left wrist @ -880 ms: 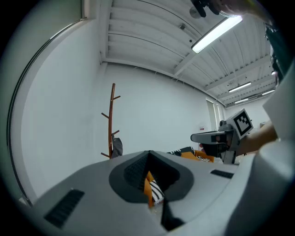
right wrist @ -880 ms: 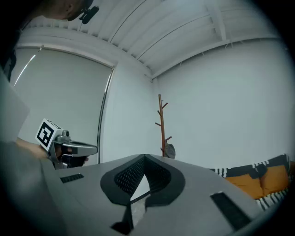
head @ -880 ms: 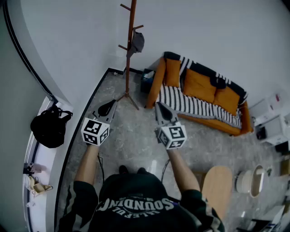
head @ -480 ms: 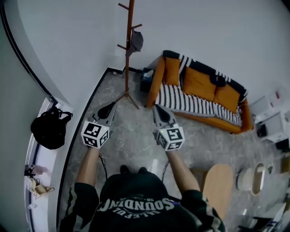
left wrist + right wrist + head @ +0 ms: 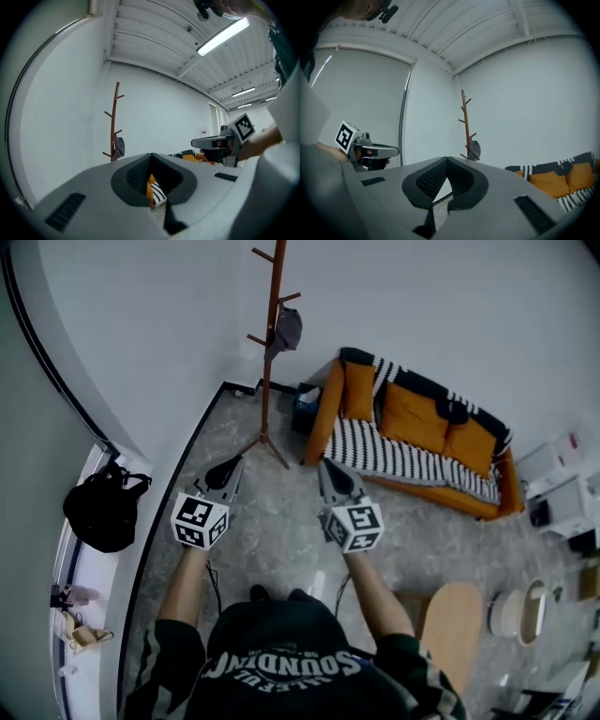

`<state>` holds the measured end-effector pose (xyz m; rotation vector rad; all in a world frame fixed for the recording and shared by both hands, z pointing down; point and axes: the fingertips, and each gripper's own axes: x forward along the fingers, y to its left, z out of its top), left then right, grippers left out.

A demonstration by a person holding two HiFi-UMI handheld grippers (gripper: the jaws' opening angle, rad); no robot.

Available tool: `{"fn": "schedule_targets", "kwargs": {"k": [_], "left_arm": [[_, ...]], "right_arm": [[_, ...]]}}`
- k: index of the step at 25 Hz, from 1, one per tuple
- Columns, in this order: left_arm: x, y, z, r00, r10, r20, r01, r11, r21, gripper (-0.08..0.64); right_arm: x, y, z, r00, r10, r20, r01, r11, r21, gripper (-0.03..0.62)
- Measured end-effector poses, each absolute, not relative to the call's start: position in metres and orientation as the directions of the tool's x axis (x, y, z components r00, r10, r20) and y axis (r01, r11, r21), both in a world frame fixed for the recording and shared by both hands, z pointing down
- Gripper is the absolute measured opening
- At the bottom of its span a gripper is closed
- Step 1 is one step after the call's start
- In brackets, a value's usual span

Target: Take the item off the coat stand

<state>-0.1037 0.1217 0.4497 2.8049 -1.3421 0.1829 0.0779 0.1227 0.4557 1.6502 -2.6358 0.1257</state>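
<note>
Hanging on a peg of the stand [image 5: 267,381], the cap [image 5: 286,329] is well apart from my left gripper [image 5: 233,465] and right gripper [image 5: 327,467], both closed and empty, so a sideways yank could tip the thin stand.

Grey mottled floor with furniture along its far edge.
The floor [image 5: 272,521] fills the middle of the frame. A wooden coat stand [image 5: 269,362] stands on it at upper centre, with a dark box [image 5: 305,407] just to its right. An orange sofa [image 5: 412,427] sits at upper right and a round wooden table [image 5: 452,620] at lower right.
</note>
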Motion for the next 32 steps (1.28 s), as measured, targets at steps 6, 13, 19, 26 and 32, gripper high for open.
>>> {"fn": "schedule_targets", "kwargs": {"k": [6,13,19,26,32], "left_arm": [[-0.115,0.118,0.46,0.631,-0.765,0.128,-0.771,-0.637,-0.007,0.002],[-0.116,0.103,0.466,0.644,-0.753,0.137,-0.76,-0.65,0.001,0.002],[-0.108,0.076,0.466,0.652,-0.746,0.138,-0.753,-0.658,0.003,0.002],[-0.109,0.024,0.469,0.636,-0.756,0.152,-0.766,-0.643,0.006,0.002],[-0.099,-0.033,0.466,0.615,-0.77,0.166,-0.781,-0.624,-0.001,0.002]], "right_arm": [[0.066,0.12,0.458,-0.439,-0.896,0.069,-0.898,0.433,-0.081,0.0],[0.064,0.111,0.466,-0.428,-0.9,0.084,-0.903,0.421,-0.084,0.0],[0.069,0.089,0.469,-0.428,-0.898,0.099,-0.903,0.423,-0.076,-0.002],[0.07,0.033,0.47,-0.446,-0.889,0.099,-0.893,0.436,-0.11,-0.001],[0.077,-0.03,0.471,-0.471,-0.877,0.096,-0.881,0.461,-0.108,-0.001]]}}
